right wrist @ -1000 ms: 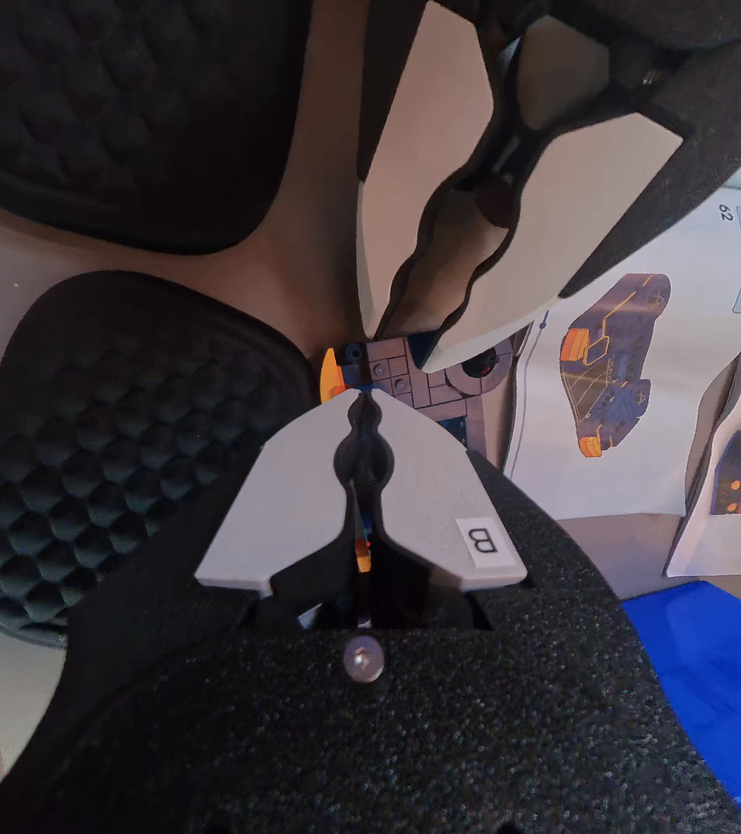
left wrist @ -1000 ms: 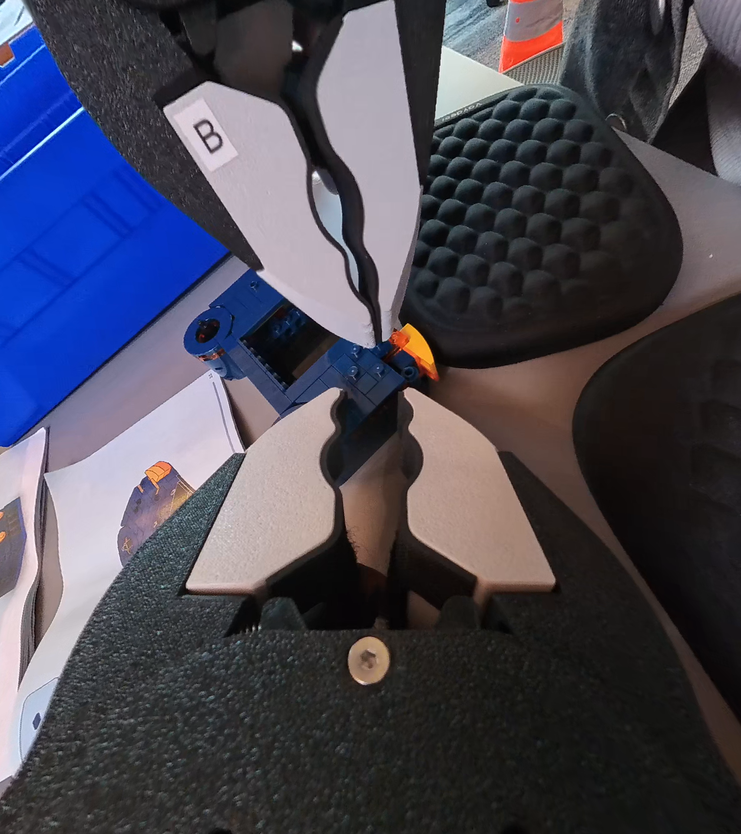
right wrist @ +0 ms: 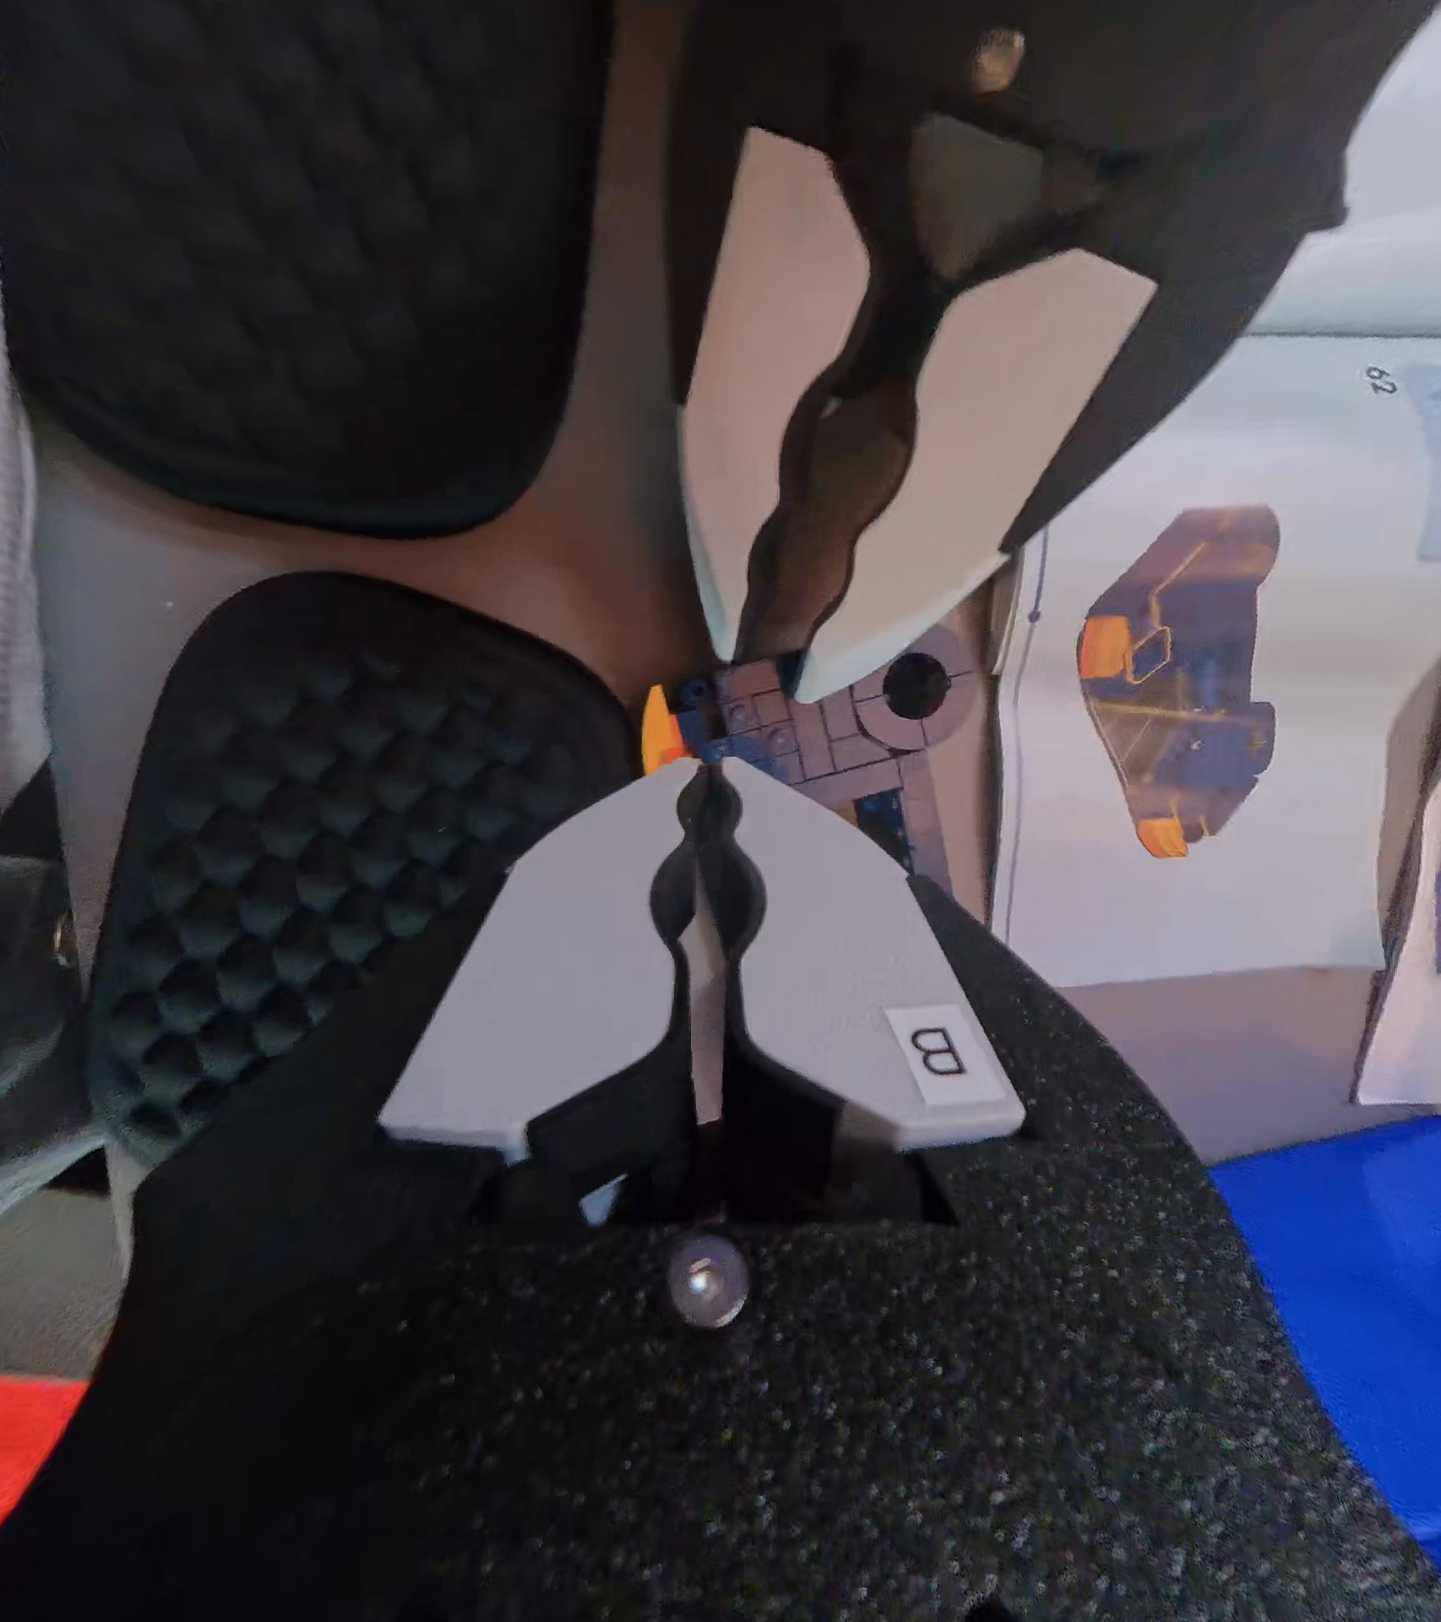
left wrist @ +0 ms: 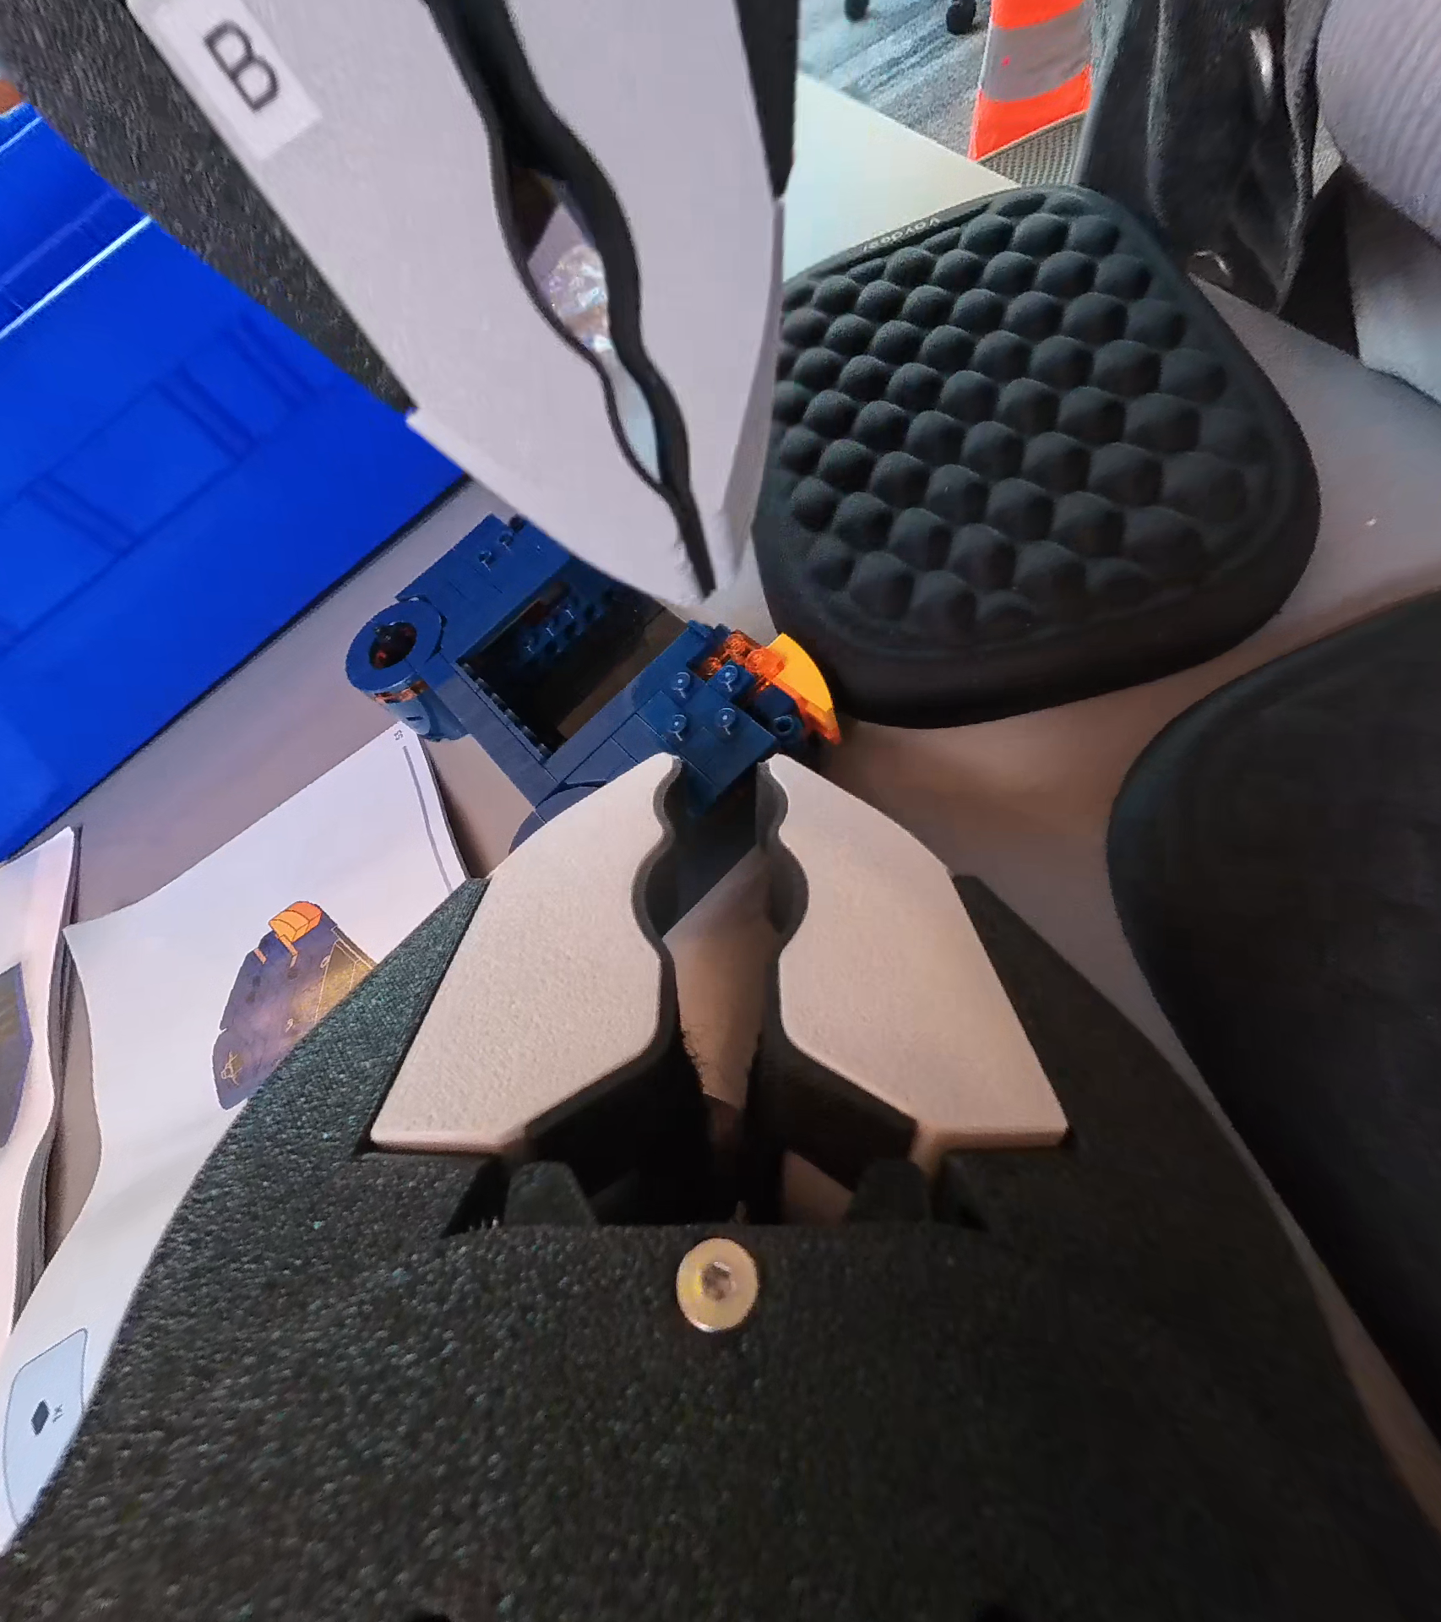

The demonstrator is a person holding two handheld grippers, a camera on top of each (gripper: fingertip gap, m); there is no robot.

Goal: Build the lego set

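Opposed close wrist views share lego model (left wrist: 612, 702).

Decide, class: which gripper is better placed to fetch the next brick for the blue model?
Probably the right gripper. Its fingers are shut, apparently empty, tips just off the blue model. The left gripper grips the model's end and should keep steadying it.

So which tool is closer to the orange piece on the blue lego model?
Right. The right tool is shut, its tips almost on the orange piece; the left tool clamps the blue lego model just below it.
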